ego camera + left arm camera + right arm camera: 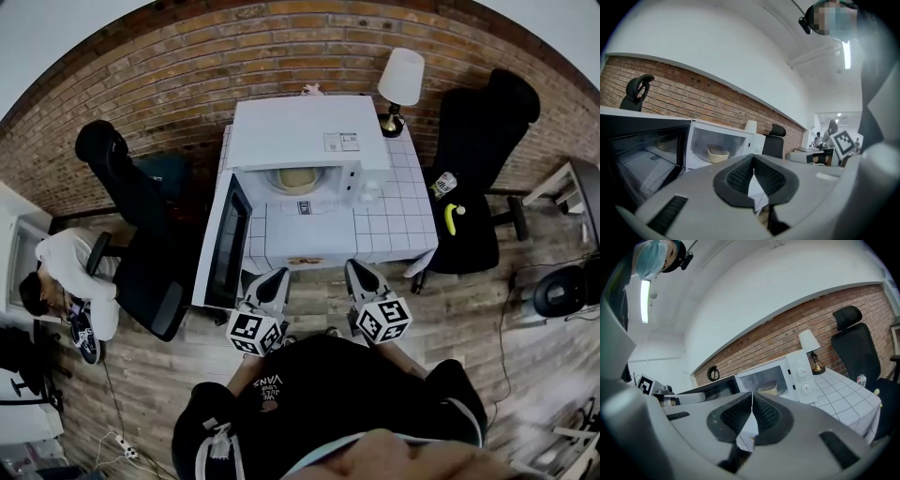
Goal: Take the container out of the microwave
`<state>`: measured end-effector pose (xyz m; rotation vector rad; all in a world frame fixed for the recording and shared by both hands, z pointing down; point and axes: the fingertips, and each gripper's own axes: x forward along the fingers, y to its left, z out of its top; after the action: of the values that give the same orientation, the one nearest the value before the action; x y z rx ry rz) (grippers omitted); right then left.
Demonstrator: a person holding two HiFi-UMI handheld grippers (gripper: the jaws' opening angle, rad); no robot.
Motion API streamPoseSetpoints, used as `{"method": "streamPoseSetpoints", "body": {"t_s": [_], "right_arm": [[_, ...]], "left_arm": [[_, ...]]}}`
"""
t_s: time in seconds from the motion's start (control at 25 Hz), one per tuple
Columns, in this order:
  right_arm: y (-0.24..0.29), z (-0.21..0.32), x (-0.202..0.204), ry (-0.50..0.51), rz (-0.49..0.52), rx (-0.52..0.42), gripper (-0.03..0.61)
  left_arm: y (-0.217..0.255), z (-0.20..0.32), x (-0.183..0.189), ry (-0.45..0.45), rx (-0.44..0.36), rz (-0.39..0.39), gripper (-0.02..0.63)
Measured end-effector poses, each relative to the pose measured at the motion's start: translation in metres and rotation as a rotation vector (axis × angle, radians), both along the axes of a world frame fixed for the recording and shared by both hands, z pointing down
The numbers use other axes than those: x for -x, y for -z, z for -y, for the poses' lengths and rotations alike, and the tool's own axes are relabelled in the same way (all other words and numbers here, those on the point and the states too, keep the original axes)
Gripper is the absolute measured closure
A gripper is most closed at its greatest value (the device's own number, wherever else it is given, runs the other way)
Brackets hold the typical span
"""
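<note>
We hold the left gripper (752, 168) and right gripper (751, 404) with jaws pressed together on nothing, just short of the tiled surface (394, 225). The container (296, 178) sits inside the open microwave (309, 131), well ahead of both pairs of jaws.

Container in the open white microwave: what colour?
Pale cream-yellow: a shallow, rounded container. It shows best in the left gripper view.

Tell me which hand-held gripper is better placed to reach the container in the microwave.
Right, probably. Both are shut, facing the container, but the open door hangs beside the left hand-held gripper; the right hand-held gripper has a clear path.
</note>
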<state>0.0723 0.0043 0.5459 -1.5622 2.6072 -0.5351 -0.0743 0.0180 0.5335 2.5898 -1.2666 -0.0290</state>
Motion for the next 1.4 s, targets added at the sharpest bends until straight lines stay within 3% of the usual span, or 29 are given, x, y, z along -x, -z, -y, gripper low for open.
{"method": "streamPoseSetpoints", "body": {"t_s": [0.56,0.88,1.4], "right_arm": [[-0.004,0.014,-0.02,0.138,-0.007,0.007,0.572],[-0.003,0.027,-0.019,0.141,0.002,0.006,0.572],[-0.003,0.077,-0.004,0.049,0.008,0.03,0.572]], "left_arm": [[-0.008,-0.001,-0.027,0.139,0.014,-0.012,0.603],[-0.009,0.009,-0.029,0.137,0.023,-0.02,0.603],[-0.005,0.074,-0.01,0.049,0.019,-0.017,0.603]]}}
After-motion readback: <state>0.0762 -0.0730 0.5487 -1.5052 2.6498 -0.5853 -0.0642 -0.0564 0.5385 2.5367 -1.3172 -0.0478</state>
